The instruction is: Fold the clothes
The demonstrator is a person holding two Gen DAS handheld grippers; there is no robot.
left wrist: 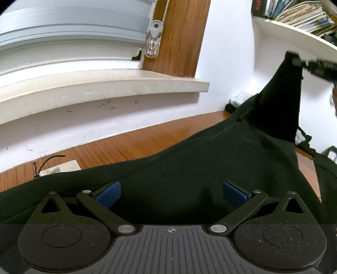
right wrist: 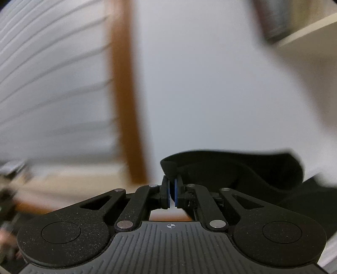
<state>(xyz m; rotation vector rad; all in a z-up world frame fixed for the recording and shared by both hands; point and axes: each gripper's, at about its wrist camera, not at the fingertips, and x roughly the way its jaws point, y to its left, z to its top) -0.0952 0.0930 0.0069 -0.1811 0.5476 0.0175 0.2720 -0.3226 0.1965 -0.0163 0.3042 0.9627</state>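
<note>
A black garment (left wrist: 210, 160) lies spread over the wooden table (left wrist: 118, 147) in the left wrist view. My left gripper (left wrist: 171, 192) hovers low over it, open, its blue pads wide apart with only cloth beneath them. At the upper right, one part of the garment is pulled up into a peak and held by my right gripper (left wrist: 299, 62). In the blurred right wrist view, my right gripper (right wrist: 172, 185) is shut on a folded edge of the black garment (right wrist: 231, 168), lifted in front of the white wall.
A white window sill (left wrist: 105, 88) and grey blinds (left wrist: 63, 27) run along the wall behind the table. A bead chain with a clear clip (left wrist: 153, 42) hangs by the wooden frame. A shelf with books (left wrist: 299, 19) is at upper right. A small white object with a cord (left wrist: 61, 168) lies at the table's left.
</note>
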